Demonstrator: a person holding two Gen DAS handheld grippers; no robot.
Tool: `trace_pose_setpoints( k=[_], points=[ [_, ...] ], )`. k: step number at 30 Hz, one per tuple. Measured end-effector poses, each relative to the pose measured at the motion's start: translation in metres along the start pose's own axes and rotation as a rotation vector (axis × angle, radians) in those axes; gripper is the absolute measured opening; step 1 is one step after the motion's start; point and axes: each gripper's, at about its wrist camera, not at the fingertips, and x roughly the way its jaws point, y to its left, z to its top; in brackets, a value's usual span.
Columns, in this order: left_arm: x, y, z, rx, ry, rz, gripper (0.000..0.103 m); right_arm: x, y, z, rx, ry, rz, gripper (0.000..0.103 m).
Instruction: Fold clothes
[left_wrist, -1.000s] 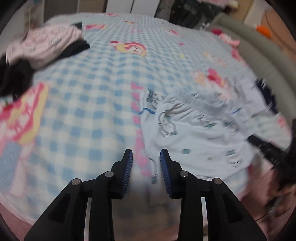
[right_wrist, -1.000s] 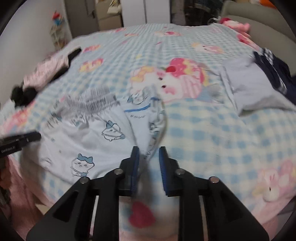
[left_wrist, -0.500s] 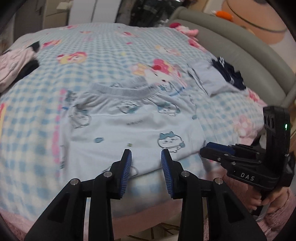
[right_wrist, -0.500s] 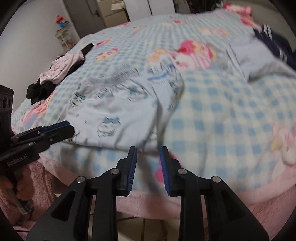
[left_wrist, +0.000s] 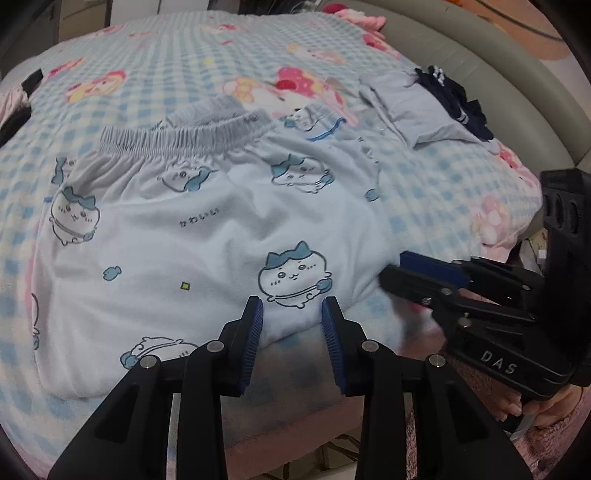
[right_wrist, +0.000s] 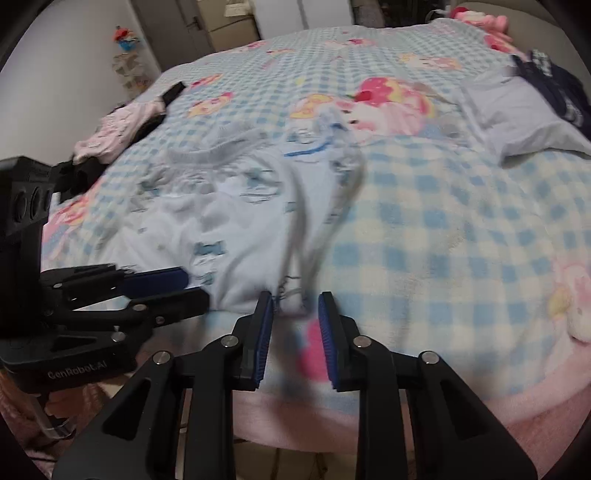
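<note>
While both tools gape, left tool (left_wrist: 291, 317) and right tool (right_wrist: 295, 314) flank the shorts' (left_wrist: 207, 236) near hem

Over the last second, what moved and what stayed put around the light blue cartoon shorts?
Both grippers closed in on the near hem of the shorts: the left gripper swung from their left side to the hem's middle, the right gripper to its right corner. Jaws remain open, nothing gripped. Shorts and the grey folded garment stayed in place.
</note>
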Motion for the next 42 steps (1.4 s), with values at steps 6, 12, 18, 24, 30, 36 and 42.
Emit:
trace_pose_setpoints(
  k=[6,12,18,24,30,36,42],
  points=[
    [0.001,0.003,-0.004,-0.010,0.000,0.004,0.035,-0.002,-0.011,-0.003,0.010,-0.002,0.013,0.023],
    [0.002,0.010,-0.005,-0.034,0.004,-0.015,0.036,-0.008,-0.022,-0.002,0.045,-0.013,0.064,0.019],
    [0.006,0.011,-0.005,-0.031,0.019,-0.023,0.038,-0.007,-0.009,-0.005,-0.001,-0.017,0.155,0.020],
    [0.005,0.012,-0.007,-0.045,0.010,-0.030,0.038,0.002,0.006,-0.001,-0.061,-0.014,0.138,0.022],
    [-0.016,0.015,-0.010,-0.108,-0.066,-0.045,0.042,-0.004,0.010,0.003,-0.090,-0.046,0.129,0.010],
    [-0.015,0.026,-0.011,-0.125,-0.072,0.023,0.042,-0.012,0.032,0.004,-0.245,-0.088,-0.025,0.007],
    [-0.006,0.028,-0.010,-0.084,-0.038,0.073,0.042,-0.006,0.036,-0.001,-0.310,-0.091,-0.123,0.006]
  ],
)
